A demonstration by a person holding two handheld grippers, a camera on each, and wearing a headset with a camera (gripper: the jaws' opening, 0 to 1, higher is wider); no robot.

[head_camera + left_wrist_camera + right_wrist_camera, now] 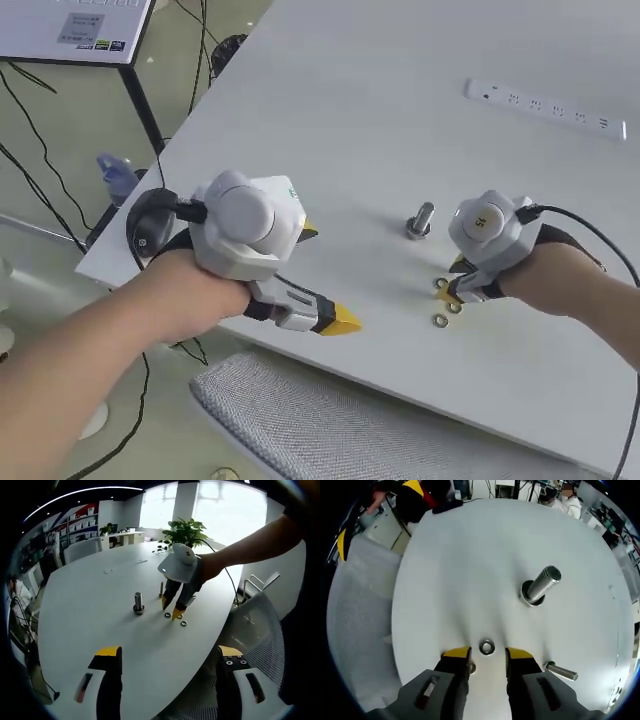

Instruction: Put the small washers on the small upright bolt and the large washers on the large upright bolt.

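Because the white worktop carries little besides a handful of hardware, it is plain enough which step is in hand: picking up a washer.

The left gripper hangs over the near edge of the worktop, above a grey chair. Its jaws are spread wide and have nothing between them, so I would say it is waiting its turn. The right gripper is pointed down at the surface with its jaws a narrow gap apart. They hold nothing either.

The large bolt stands upright a little way beyond the right gripper. The small bolt stands near it, on the far side as the left gripper view has it.

Three loose washers lie flat in a small cluster right by the right gripper's tips. In the right gripper view, one washer sits just ahead of the gap between the jaws. A second is half tucked behind one jaw.

No washer looks to be threaded on a bolt yet, though a ring at the foot of the large bolt is hard to make out. The next move, I would judge, is to ease forward and close on that front washer. It is thin and lies flat, so it could skid instead of lifting. I cannot tell from here whether it is a large washer or a small one, and so which bolt it belongs on.
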